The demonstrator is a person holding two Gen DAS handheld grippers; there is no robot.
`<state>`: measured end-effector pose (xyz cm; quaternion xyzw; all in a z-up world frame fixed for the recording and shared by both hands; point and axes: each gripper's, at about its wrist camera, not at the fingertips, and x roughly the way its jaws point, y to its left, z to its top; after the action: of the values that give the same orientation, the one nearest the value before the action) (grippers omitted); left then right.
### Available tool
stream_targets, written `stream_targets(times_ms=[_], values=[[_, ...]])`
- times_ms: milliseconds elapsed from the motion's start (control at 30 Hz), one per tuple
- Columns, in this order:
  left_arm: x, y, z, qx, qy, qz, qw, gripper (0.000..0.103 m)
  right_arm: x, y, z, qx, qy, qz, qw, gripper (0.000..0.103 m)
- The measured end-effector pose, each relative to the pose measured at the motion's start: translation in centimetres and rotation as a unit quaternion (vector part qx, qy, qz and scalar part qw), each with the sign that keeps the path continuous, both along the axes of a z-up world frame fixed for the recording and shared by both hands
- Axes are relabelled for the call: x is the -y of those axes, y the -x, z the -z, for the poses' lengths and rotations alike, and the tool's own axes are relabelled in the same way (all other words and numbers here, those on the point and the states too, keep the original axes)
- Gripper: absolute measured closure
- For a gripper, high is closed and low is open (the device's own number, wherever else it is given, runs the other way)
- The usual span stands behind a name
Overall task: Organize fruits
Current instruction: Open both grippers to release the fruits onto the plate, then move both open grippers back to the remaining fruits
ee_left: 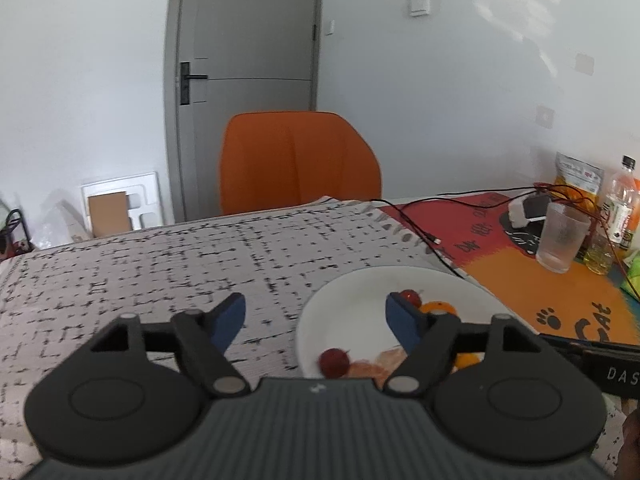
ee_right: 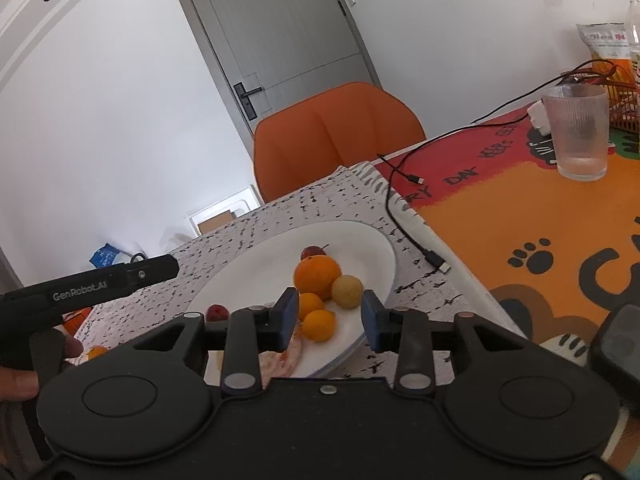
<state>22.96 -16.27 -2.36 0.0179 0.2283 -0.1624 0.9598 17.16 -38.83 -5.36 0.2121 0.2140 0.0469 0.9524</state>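
A white plate (ee_right: 248, 264) holds an orange (ee_right: 317, 276), two small orange fruits (ee_right: 319, 325), a yellowish round fruit (ee_right: 347, 291), two red fruits (ee_right: 313, 251) and a pinkish piece (ee_right: 282, 358). My right gripper (ee_right: 330, 318) is open and empty, low over the plate's near side, jaws on either side of the small orange fruits. My left gripper (ee_left: 316, 320) is open and empty above the plate's (ee_left: 360, 292) left part. There a red fruit (ee_left: 334, 362) lies between its fingers; its right finger (ee_left: 402, 322) hides part of the orange (ee_left: 438, 306).
The table has a black-and-white patterned cloth (ee_left: 160, 272) and an orange-red cat mat (ee_right: 540, 220). Black cables (ee_right: 404, 216), a ribbed glass (ee_right: 580, 136), a bottle (ee_left: 622, 200) and a snack bag (ee_left: 576, 176) lie to the right. An orange chair (ee_left: 298, 160) stands behind the table.
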Motion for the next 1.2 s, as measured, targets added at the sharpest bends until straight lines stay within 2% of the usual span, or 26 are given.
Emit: stream_targets(times_ms=[167, 300, 433, 867, 1000, 1200], values=[[-1.8, 0.9, -0.6, 0.005, -0.002, -0.019, 0.9998, 0.023, -1.1, 0.1, -0.7, 0.012, 0.010, -0.006, 1.000, 0.049], [-3.2, 2.0, -1.0, 0.018, -0.007, -0.038, 0.9991, 0.016, -2.1, 0.2, -1.4, 0.022, 0.026, 0.002, 0.999, 0.020], [-5.2, 2.8, -1.3, 0.024, -0.006, -0.063, 0.9977, 0.013, -3.1, 0.3, -2.1, 0.036, 0.035, 0.003, 0.999, 0.002], [-10.9, 4.7, -1.4, 0.028, 0.001, -0.112, 0.9933, 0.009, -6.2, 0.2, -3.1, 0.041, 0.033, -0.024, 0.998, 0.000], [-12.6, 5.0, -1.6, 0.020, 0.013, -0.120, 0.9925, 0.006, -7.4, 0.2, -3.5, 0.043, 0.039, -0.035, 0.998, 0.000], [-15.2, 5.4, -1.8, 0.017, 0.023, -0.145, 0.9890, 0.004, -9.2, 0.1, -3.8, 0.049, 0.032, -0.075, 0.995, 0.000]])
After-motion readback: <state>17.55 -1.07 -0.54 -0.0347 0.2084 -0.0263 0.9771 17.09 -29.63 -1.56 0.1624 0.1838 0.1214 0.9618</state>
